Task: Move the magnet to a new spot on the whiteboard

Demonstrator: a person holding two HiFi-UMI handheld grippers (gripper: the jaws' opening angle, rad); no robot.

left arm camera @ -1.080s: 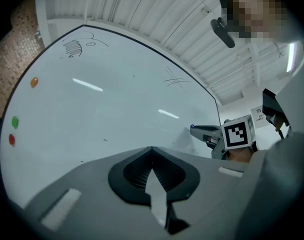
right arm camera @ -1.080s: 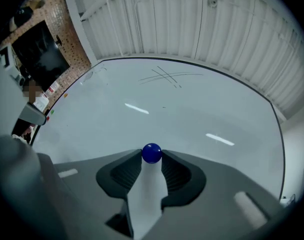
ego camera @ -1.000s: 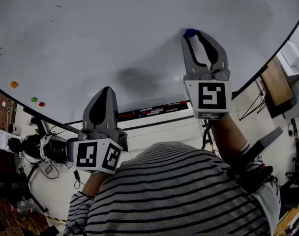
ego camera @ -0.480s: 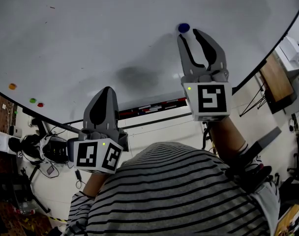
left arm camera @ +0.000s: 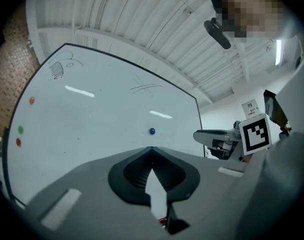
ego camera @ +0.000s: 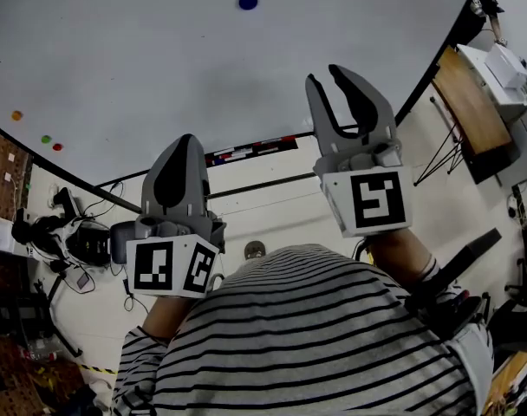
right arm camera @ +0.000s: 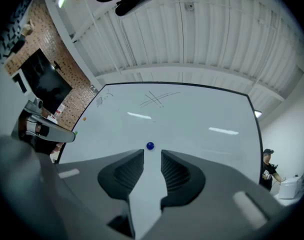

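The small blue magnet [ego camera: 248,2] looks light, hard, slick: pinch its rim. The empty right hand-held gripper [ego camera: 327,74] has just been narrowing, jaws apart; the left hand-held gripper [ego camera: 187,137] is clenched.

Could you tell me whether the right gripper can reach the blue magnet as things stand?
Probably yes: the blue magnet sits straight ahead on bare whiteboard, with nothing between. The right gripper, its fingers just closing, is still open and empty.

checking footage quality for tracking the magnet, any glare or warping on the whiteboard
Head view: dim, fisheye bows the whiteboard edge, blue magnet distinct, no glare. Left gripper view: light streaks reflect on the whiteboard, clear of the magnet. Right gripper view: same streaks, dark vignette corners.
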